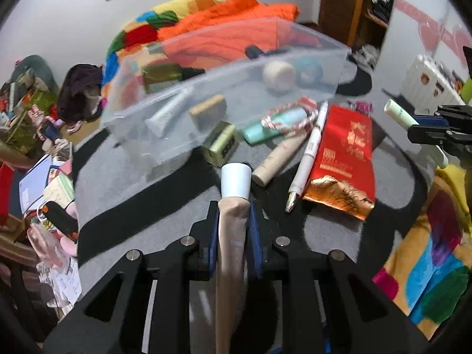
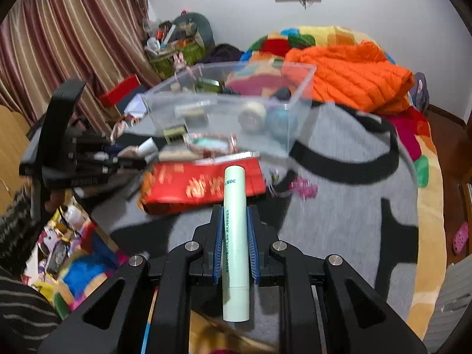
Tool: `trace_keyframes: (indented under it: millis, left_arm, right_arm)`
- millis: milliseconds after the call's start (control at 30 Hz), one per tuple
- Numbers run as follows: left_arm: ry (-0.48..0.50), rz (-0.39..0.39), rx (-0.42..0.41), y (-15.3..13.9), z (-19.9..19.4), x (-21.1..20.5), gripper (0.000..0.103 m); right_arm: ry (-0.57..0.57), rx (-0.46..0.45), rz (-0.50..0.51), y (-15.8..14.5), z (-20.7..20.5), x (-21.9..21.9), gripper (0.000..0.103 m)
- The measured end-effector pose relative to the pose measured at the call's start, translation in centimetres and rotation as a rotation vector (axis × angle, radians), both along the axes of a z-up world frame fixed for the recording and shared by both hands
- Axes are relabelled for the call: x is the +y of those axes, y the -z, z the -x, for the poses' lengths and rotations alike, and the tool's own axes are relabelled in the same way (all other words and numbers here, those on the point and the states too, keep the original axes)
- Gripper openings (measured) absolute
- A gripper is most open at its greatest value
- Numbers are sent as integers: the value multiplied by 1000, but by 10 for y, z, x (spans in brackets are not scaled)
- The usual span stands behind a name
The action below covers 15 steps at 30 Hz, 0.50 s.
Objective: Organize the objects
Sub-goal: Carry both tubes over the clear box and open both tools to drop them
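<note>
In the left wrist view my left gripper [image 1: 234, 206] is shut on a beige tube [image 1: 231, 236] with a white cap, its blue pads pressing both sides. A clear plastic bin [image 1: 177, 135] stands just beyond on the grey-and-black blanket, holding a white tube, a tan block, a cream jar and a blue roll. My right gripper [image 2: 235, 209] is shut on a pale green tube [image 2: 236, 236] that points toward the bin [image 2: 298, 118]. At the left of the right wrist view, the left gripper [image 2: 138, 159] appears low beside the bin.
In front of the bin lie a red packet [image 1: 342, 159], a white pen [image 1: 306, 159], a second beige tube [image 1: 277, 159], a teal tube [image 1: 277, 124] wrapped in red-white cord and an olive box [image 1: 222, 144]. An orange jacket [image 2: 354, 73] lies behind. Clutter lines the bed's left edge.
</note>
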State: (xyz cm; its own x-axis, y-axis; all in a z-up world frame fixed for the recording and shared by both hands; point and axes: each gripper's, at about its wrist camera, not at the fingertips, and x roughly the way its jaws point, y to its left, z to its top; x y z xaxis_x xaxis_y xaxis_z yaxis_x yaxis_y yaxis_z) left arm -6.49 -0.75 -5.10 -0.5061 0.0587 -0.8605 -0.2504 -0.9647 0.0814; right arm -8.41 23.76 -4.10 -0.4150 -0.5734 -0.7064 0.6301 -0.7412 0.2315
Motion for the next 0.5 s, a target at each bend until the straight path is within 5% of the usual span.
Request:
trace_keyframes:
  millis: [500]
  left_arm:
    - [-131, -161, 259, -80, 2, -34, 19]
  right_arm:
    - [83, 104, 129, -59, 46, -27, 14]
